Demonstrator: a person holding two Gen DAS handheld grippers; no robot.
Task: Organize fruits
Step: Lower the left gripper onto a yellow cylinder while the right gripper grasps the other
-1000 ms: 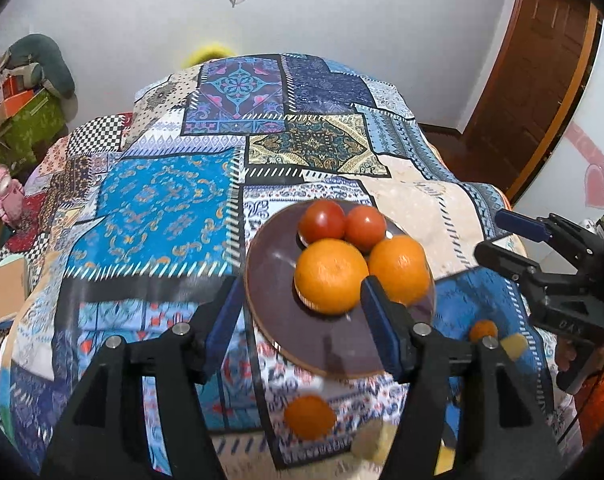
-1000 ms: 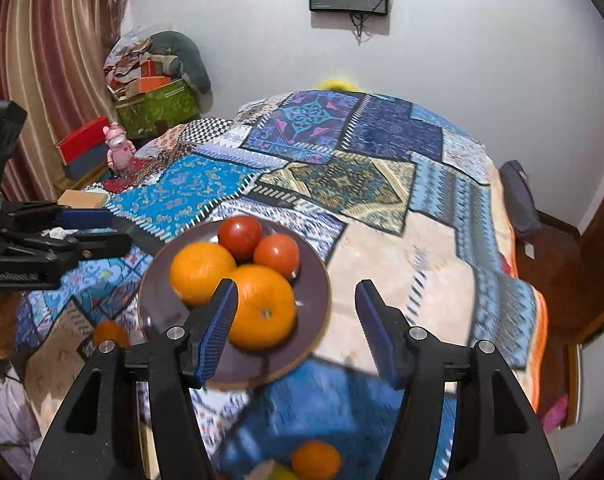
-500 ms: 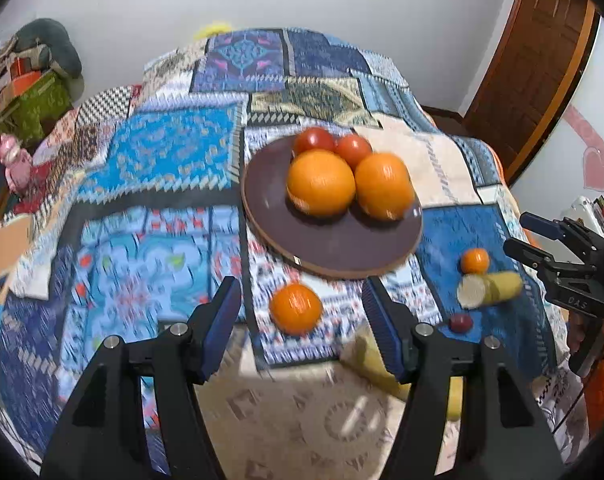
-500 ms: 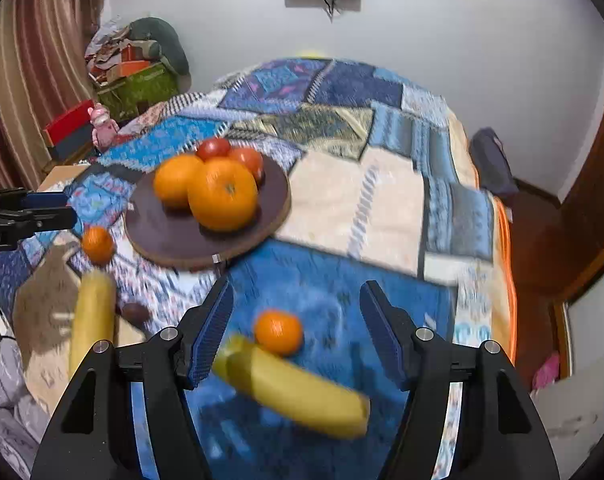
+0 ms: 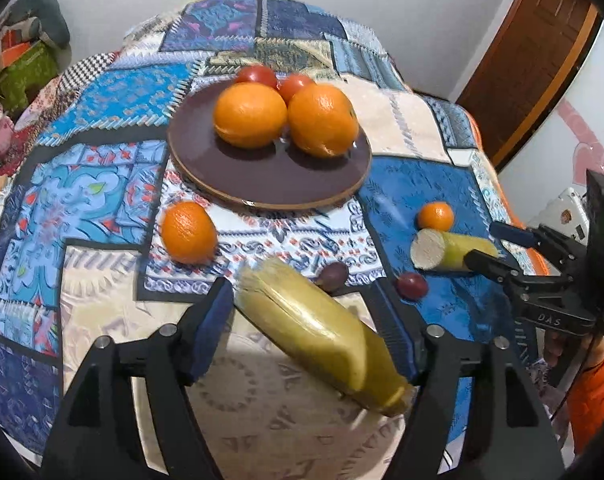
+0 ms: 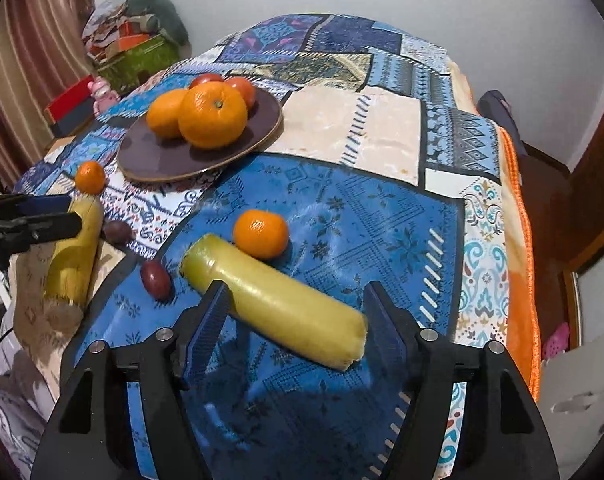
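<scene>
A dark brown plate (image 5: 262, 184) on the patchwork quilt holds two big oranges (image 5: 251, 114) and two tomatoes (image 5: 258, 75). My left gripper (image 5: 302, 316) is open, its jaws either side of a yellow-green cane piece (image 5: 314, 328) lying on the quilt. My right gripper (image 6: 296, 320) is open around a second yellow-green piece (image 6: 274, 300). A loose orange (image 5: 188, 232) lies left of the plate front. A small orange (image 6: 261, 234) lies just beyond the second piece. Two dark red small fruits (image 5: 412, 286) (image 5: 332, 274) lie between the pieces.
The quilt-covered bed (image 6: 362, 208) drops off at its orange edge (image 6: 518, 240) on the right. Boxes and a pink toy (image 6: 102, 92) sit at the far left by a curtain. A wooden door (image 5: 542, 60) stands at the right.
Both grippers pulled back and lowered toward the near edge of the bed. The plate now lies farther off, and each gripper now straddles a yellow-green piece.
</scene>
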